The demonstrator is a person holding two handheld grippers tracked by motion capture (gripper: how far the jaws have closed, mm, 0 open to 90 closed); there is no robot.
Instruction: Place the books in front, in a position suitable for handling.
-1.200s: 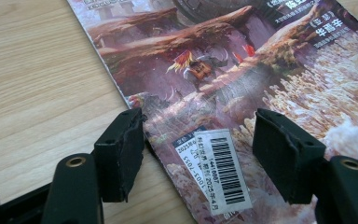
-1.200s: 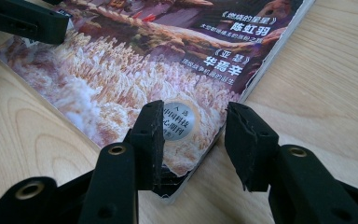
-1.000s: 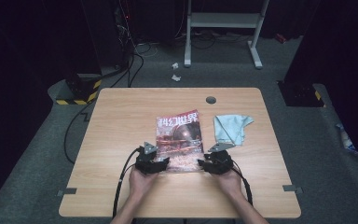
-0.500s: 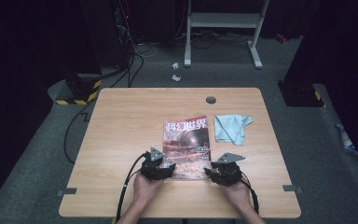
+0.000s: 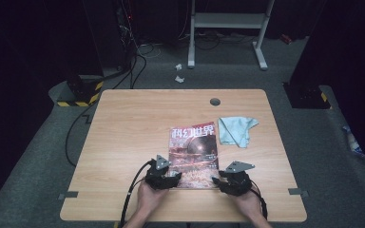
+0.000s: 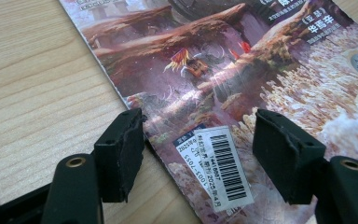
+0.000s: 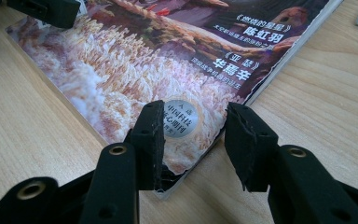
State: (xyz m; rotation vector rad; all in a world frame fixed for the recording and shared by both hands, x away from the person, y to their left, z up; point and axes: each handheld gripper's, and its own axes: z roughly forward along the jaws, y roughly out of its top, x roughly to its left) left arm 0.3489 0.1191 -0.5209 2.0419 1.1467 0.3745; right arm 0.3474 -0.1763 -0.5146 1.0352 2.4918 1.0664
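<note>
Flat on the pale wooden counter: glossy illustrated magazine; left gripper and right gripper fingers spread over its near corners.

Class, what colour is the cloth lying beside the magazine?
Light blue-green cloth; it shows best in the high view.

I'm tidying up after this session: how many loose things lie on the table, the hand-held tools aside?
2: a magazine lying flat near the front edge, between the two tools, and a light blue cloth crumpled just beyond its far right corner.
</note>
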